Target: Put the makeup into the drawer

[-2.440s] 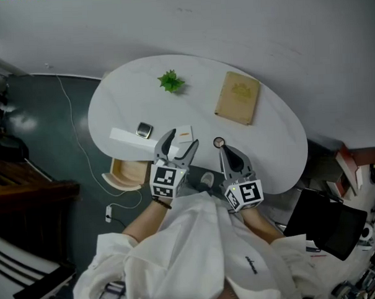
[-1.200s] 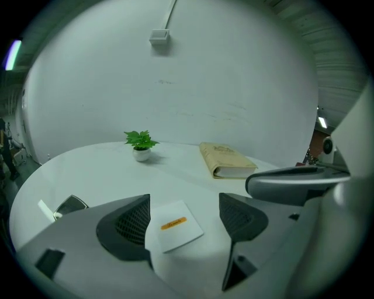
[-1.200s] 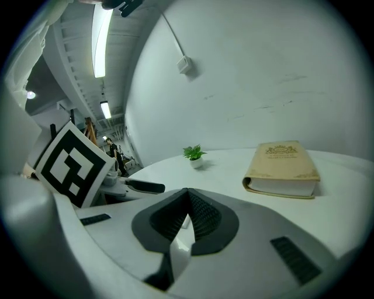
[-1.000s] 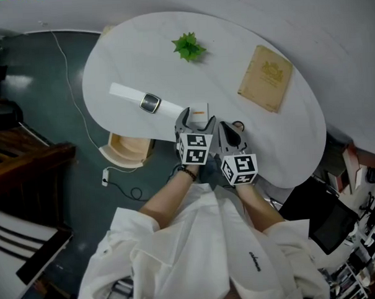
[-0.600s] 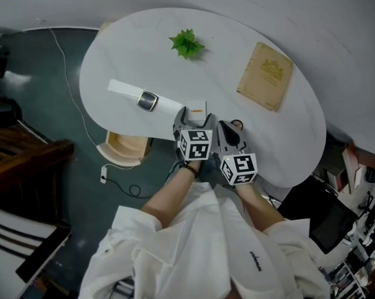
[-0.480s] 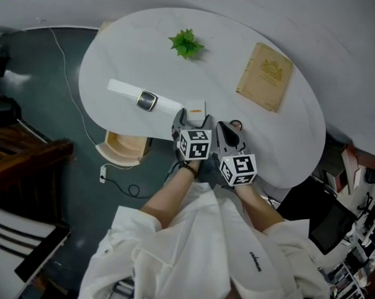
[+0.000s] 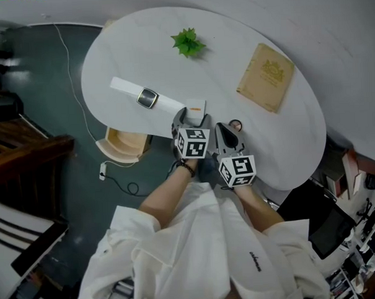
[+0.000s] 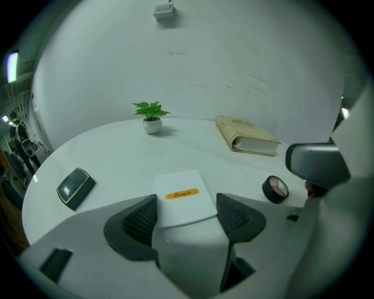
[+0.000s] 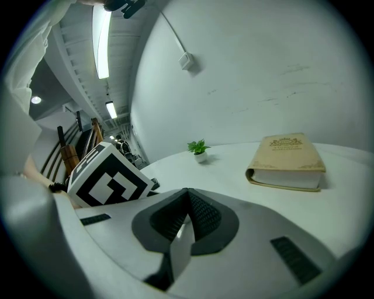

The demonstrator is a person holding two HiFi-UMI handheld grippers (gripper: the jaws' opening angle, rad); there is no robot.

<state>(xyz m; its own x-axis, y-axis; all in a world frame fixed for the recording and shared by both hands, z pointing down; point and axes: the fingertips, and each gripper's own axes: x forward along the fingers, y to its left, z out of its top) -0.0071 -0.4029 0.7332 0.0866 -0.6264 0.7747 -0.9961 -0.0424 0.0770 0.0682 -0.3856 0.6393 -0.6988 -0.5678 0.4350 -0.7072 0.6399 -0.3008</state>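
The flat white box (image 8: 179, 197) with an orange label is pinched by the left tool (image 8: 187, 215) at the near edge of the smooth white desk (image 8: 117, 155). The right tool (image 9: 187, 211) is pressed together, and nothing is held.

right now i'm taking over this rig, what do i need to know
Left tool: jaws against both sides of the white box, which lies on the table.
Right tool: shut, empty, beside the left one.
Round compact sits on the table just ahead of the right tool; square compact is near the table's left edge.
Drawer is open below that edge; nothing visible in it.
Done: drawer open. Left: all three pieces go in, probably box first.
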